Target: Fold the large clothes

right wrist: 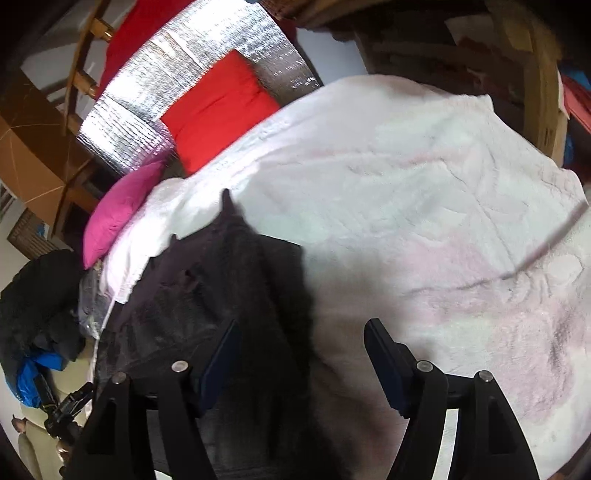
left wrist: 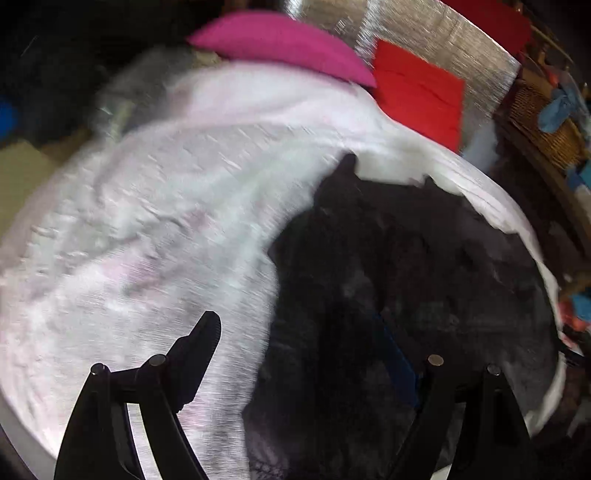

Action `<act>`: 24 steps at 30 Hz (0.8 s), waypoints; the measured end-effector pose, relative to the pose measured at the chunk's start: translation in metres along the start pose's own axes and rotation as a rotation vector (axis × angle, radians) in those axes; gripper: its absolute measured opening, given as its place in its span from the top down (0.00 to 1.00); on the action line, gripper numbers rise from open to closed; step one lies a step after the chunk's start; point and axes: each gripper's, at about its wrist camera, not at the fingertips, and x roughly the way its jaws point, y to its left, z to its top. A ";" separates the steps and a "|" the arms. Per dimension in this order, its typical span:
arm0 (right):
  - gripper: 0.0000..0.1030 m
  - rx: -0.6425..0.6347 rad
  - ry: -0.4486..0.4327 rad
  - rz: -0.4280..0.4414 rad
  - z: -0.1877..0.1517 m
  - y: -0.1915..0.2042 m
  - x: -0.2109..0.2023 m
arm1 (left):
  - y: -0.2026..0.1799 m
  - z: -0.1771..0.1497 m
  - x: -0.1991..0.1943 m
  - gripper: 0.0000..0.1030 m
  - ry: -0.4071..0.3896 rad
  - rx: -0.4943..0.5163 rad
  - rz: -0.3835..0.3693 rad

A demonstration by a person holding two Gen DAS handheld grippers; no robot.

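Observation:
A large black garment [left wrist: 406,280] lies spread on a white fluffy blanket [left wrist: 166,221] over a bed. In the left wrist view it fills the lower right. My left gripper [left wrist: 295,336] is open and empty, above the garment's left edge, its right finger dark against the cloth. In the right wrist view the garment [right wrist: 229,295] lies at lower left on the blanket [right wrist: 424,206]. My right gripper [right wrist: 301,332] is open and empty, above the garment's right edge.
A pink pillow [left wrist: 280,44] and a red pillow [left wrist: 417,92] lie at the bed's head against a silver foil panel [left wrist: 436,33]. A wicker basket [left wrist: 543,122] stands at the right. A dark jacket heap [right wrist: 40,295] lies beside the bed.

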 end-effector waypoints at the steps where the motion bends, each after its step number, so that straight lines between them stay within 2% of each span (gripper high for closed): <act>1: 0.29 0.004 0.009 0.000 0.001 -0.004 0.002 | -0.002 0.000 0.006 0.19 0.026 0.003 -0.022; 3: 0.28 0.023 0.032 0.025 0.004 -0.012 0.007 | -0.007 -0.002 0.017 0.18 0.063 0.013 -0.051; 5: 0.28 0.056 0.070 0.061 0.005 -0.019 0.015 | -0.015 -0.003 0.029 0.18 0.107 0.023 -0.113; 6: 0.28 0.073 0.087 0.076 0.005 -0.021 0.020 | -0.018 -0.003 0.032 0.14 0.120 0.024 -0.129; 8: 0.26 0.091 0.117 0.115 0.005 -0.021 0.027 | -0.025 -0.005 0.038 0.10 0.127 0.028 -0.146; 11: 0.15 0.079 0.142 0.153 0.004 -0.015 0.037 | -0.027 -0.004 0.042 0.10 0.131 -0.005 -0.184; 14: 0.15 0.043 0.145 0.165 0.004 -0.004 0.041 | -0.027 -0.004 0.046 0.10 0.129 -0.027 -0.209; 17: 0.15 -0.030 0.133 0.086 0.002 0.013 0.036 | -0.020 -0.005 0.050 0.09 0.152 -0.058 -0.205; 22: 0.15 -0.155 -0.030 0.035 -0.004 0.043 0.005 | -0.029 -0.010 0.052 0.09 0.139 -0.033 -0.182; 24: 0.15 -0.158 0.012 0.051 -0.005 0.046 0.016 | -0.033 -0.005 0.056 0.09 0.132 -0.011 -0.169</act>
